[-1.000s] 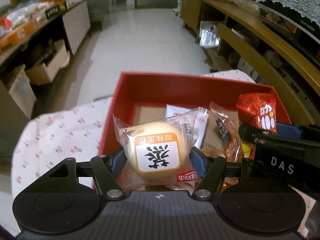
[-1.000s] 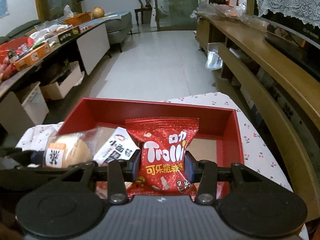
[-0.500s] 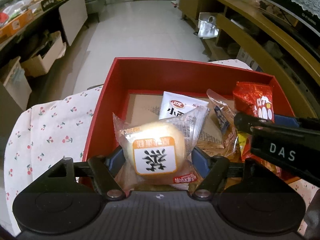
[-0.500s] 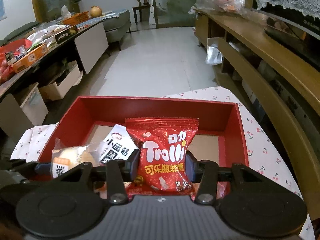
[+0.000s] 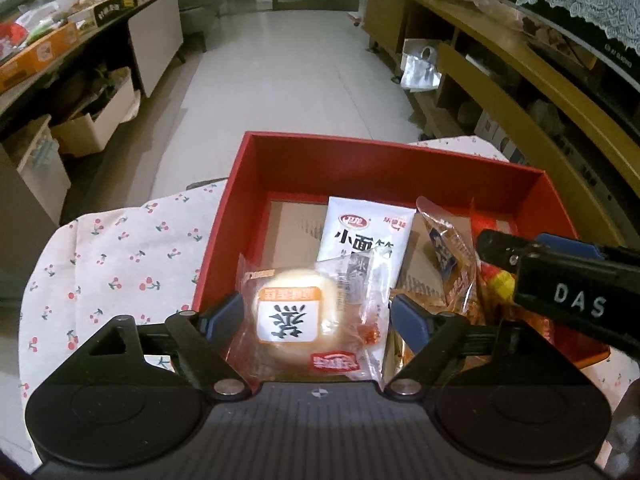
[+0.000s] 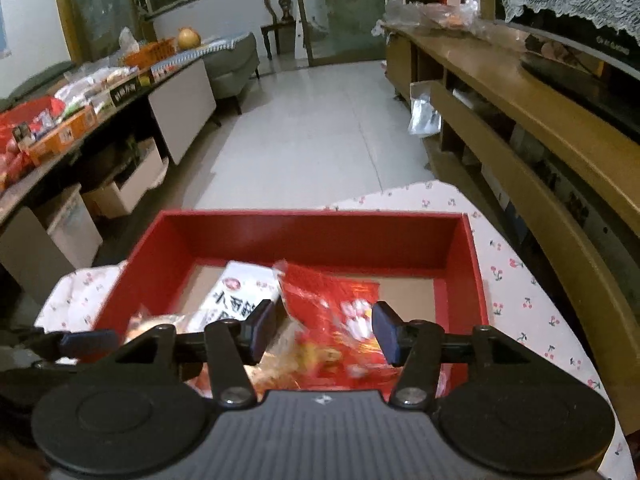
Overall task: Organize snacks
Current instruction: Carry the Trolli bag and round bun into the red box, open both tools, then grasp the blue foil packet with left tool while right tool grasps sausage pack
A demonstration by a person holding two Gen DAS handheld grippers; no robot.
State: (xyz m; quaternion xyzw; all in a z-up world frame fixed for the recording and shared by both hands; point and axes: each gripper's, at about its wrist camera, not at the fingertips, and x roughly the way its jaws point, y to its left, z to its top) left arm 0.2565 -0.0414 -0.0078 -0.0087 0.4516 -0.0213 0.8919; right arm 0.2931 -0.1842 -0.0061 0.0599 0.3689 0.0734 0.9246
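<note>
left gripper (image 5: 316,318) jaws just spread, off bun (image 5: 290,314) | right gripper (image 6: 324,332) jaws just spread, off red packet (image 6: 340,320) | both released inside red box (image 5: 380,168)

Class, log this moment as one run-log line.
left tongs: opening, bun loose | right tongs: opening, red bag dropped | both in box

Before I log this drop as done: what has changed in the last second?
Both jaws have just been opening. The left gripper let go of the wrapped bun, which now sits loose between the pads in the red box. The right gripper released the red candy bag, which tipped down into the box. The white noodle packet and box stayed put.
</note>
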